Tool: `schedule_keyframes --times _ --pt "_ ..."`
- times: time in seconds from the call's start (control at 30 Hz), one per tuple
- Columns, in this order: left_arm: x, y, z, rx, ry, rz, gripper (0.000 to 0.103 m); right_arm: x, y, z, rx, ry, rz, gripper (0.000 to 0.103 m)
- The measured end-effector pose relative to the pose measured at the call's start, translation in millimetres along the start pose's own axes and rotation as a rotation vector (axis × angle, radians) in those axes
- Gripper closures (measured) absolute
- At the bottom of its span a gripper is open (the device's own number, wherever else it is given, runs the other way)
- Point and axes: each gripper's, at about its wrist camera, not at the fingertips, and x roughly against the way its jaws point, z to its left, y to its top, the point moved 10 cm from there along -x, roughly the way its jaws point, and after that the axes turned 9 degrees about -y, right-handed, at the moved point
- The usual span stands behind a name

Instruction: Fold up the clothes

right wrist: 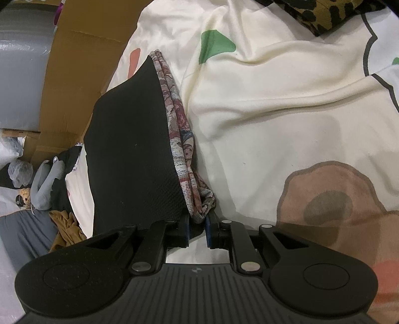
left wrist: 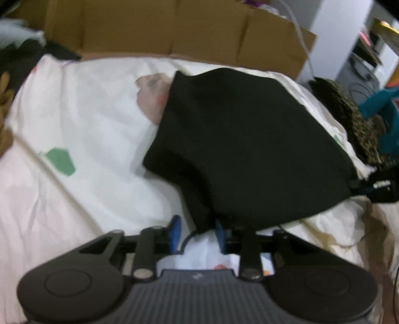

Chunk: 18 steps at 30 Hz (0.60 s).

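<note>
While the left wrist view is smeared with motion blur, it shows the black garment (left wrist: 244, 149) spread across the cream bedcover (left wrist: 82, 119) of a bed, lying toward the bed's right edge. A corner of the garment hangs down between the blue pads of the left hand-held gripper (left wrist: 197, 231); the pads stand a little apart and seem not to press on the cloth, though the blur leaves that uncertain. A patch of patterned fabric (left wrist: 152, 97) peeks out from under the garment's far left corner. At the garment's near right corner the right hand-held gripper shows as a dark shape against the bed's right edge.

In the right wrist view the right hand-held gripper (right wrist: 198, 231) is clenched on the garment's corner, its pads nearly together, pinching a bunched end of the reddish-grey patterned fabric (right wrist: 184, 149) that runs along the folded black cloth (right wrist: 132, 149). The cloth rises from the jaws as a taut, tilted sheet. The bedcover (right wrist: 261, 104) carries green, brown and orange printed shapes. A cardboard panel (left wrist: 174, 27) stands along the bed's far edge, and a leopard-print cloth (right wrist: 319, 15) lies at one corner of the bed.
</note>
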Motion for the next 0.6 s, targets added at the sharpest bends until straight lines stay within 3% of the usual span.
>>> schedule_keyframes --times 0.03,0.13,0.37,0.6 --pt "1.5 0.0 -2.2 -0.011 -0.01 -0.004 0.098 0.2 -0.8 -0.1 -0.001 -0.001 -0.003 0.092" --pt "10.4 -1.2 -1.4 0.0 -0.009 -0.026 0.098 3.7 -1.6 1.0 0.012 -0.021 -0.03 0.097" --pt "42.3 1.2 11.9 0.061 -0.028 -0.066 0.099 12.7 2.1 5.4 0.002 -0.03 -0.068 0.098" --pt "29.8 -16.1 24.0 0.123 -0.017 -0.031 0.099 7.7 2.2 -0.5 -0.001 -0.043 -0.063 0.098"
